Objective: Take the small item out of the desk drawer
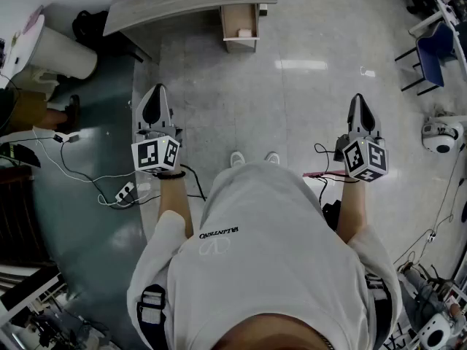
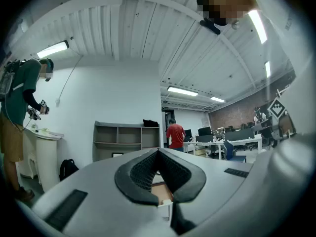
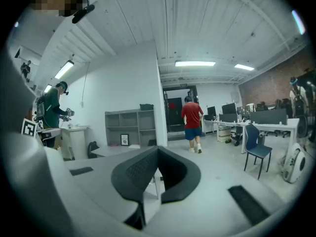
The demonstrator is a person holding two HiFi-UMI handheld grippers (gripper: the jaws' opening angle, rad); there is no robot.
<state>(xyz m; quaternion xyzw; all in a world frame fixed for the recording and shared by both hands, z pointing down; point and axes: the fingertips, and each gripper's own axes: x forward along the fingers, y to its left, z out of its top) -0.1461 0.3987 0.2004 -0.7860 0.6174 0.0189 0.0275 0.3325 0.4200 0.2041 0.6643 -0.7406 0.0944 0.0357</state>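
Note:
A grey desk (image 1: pixel 182 2) stands ahead at the top of the head view. Its drawer (image 1: pixel 240 22) is pulled out, showing a brown inside with a small pale item (image 1: pixel 244 32) in it. My left gripper (image 1: pixel 156 90) and right gripper (image 1: pixel 357 99) are held level above the floor, well short of the desk. Both are shut with nothing between the jaws. In the left gripper view the tips (image 2: pixel 158 151) meet, and the drawer's brown inside (image 2: pixel 161 192) shows just under them. The right gripper (image 3: pixel 158 149) points toward the desk top (image 3: pixel 106 151).
A white round bin (image 1: pixel 62 49) stands left of the desk. Cables and a power strip (image 1: pixel 124 193) lie on the floor at my left. A blue chair (image 1: pixel 434 46) and a white device (image 1: pixel 441 133) stand at right. A person in red (image 3: pixel 191 122) walks away.

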